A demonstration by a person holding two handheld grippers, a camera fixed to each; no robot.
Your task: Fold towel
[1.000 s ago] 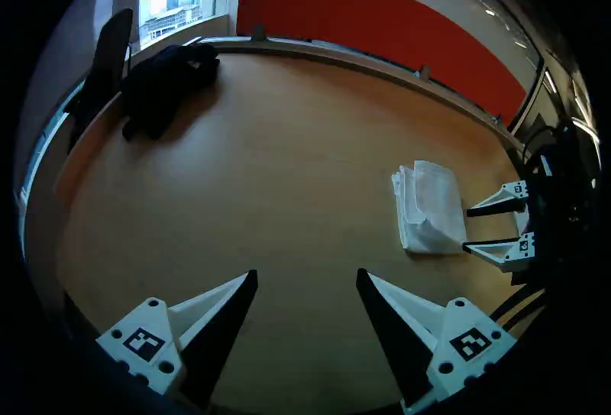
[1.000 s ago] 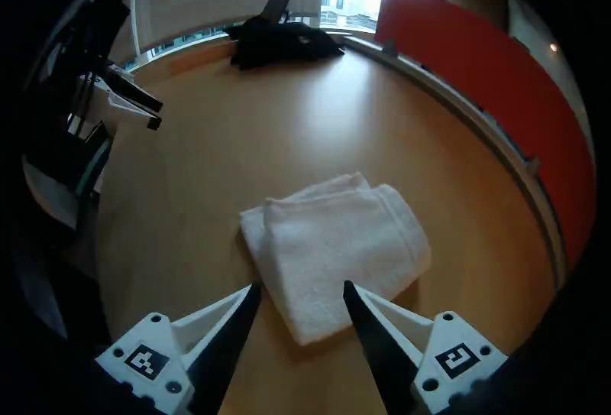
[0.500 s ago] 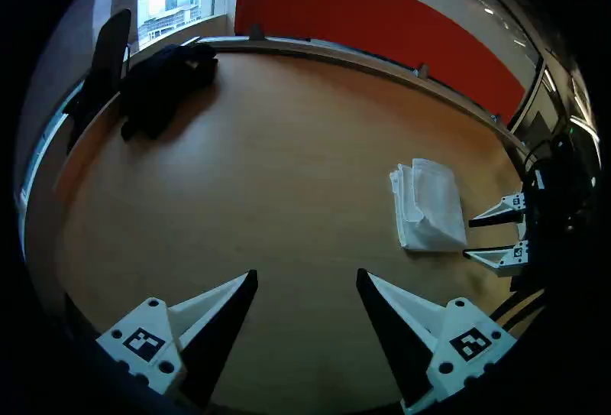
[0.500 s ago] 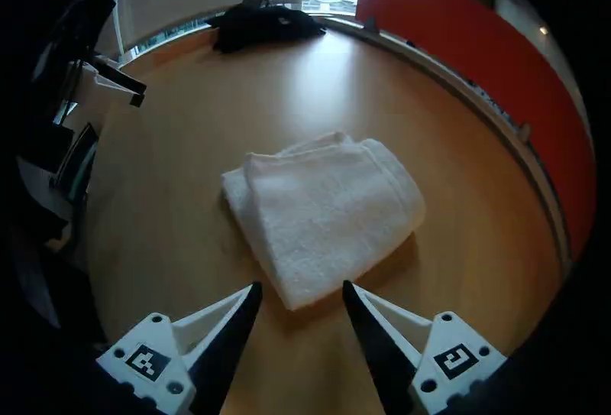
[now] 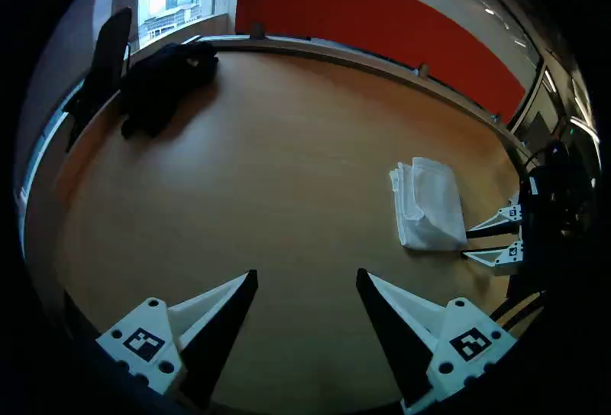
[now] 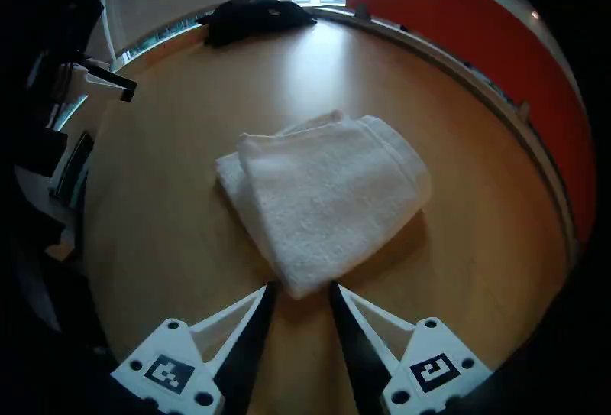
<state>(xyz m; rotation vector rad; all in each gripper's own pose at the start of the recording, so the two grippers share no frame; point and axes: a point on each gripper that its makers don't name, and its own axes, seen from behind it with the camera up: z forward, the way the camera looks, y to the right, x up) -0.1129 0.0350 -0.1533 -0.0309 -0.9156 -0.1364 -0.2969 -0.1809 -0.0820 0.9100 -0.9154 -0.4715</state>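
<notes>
Lying folded in several layers on wooden worktop point(image 6: 168, 186): white towel point(image 6: 328, 193), toward right side in left gripper view point(image 5: 428, 205). Right gripper point(image 6: 299, 293) low at towel's near corner, fingers narrowly apart, corner just at tips; whether they touch it, cannot tell. Same gripper seen from side at towel's edge point(image 5: 466, 244). Left gripper point(image 5: 305, 273) well apart from towel, fingers spread wide, holding nothing, over bare wood. Dark garment point(image 5: 164, 82) heaped at worktop's far edge near window. Red panel point(image 5: 382, 25) along far rim.
</notes>
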